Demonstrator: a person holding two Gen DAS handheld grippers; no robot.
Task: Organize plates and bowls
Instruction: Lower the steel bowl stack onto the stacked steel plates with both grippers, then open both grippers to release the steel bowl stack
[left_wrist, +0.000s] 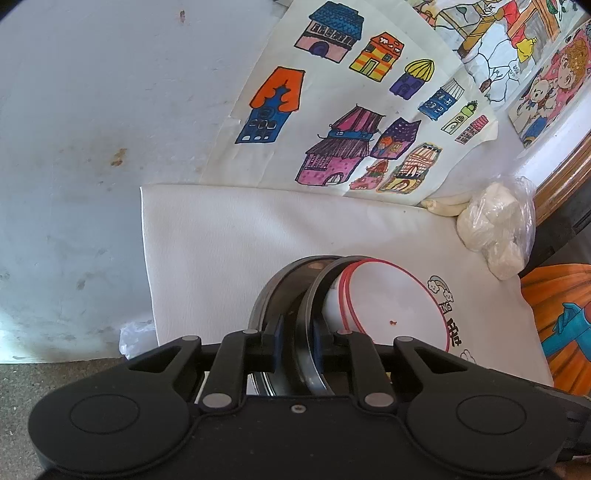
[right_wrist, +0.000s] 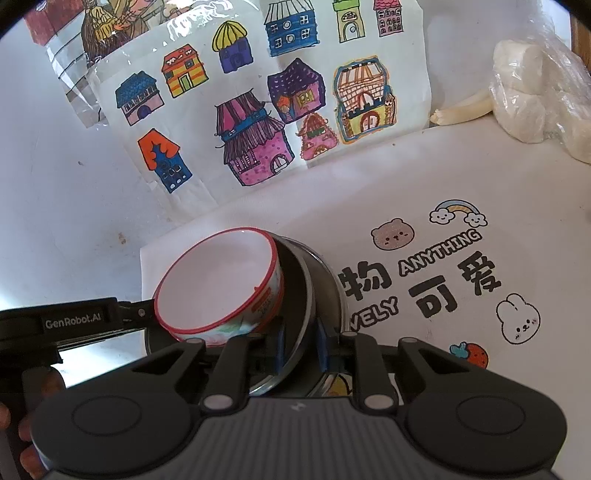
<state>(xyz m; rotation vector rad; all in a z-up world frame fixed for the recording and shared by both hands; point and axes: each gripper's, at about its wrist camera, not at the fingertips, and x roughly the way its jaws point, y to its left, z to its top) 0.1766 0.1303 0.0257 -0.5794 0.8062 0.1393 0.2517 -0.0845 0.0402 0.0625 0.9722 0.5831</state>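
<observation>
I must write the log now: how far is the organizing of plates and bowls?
Done: the white bowl sits nested in the metal dishes. In hand: the left gripper and right gripper each clamp a metal rim. Left: set the stack down on the mat and let go.

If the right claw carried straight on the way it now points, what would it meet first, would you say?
The right claw is already shut on a metal plate's rim, so that plate goes with it. Beyond lies the white mat, then probably the houses drawing propped behind it, though depth is unclear.
</observation>
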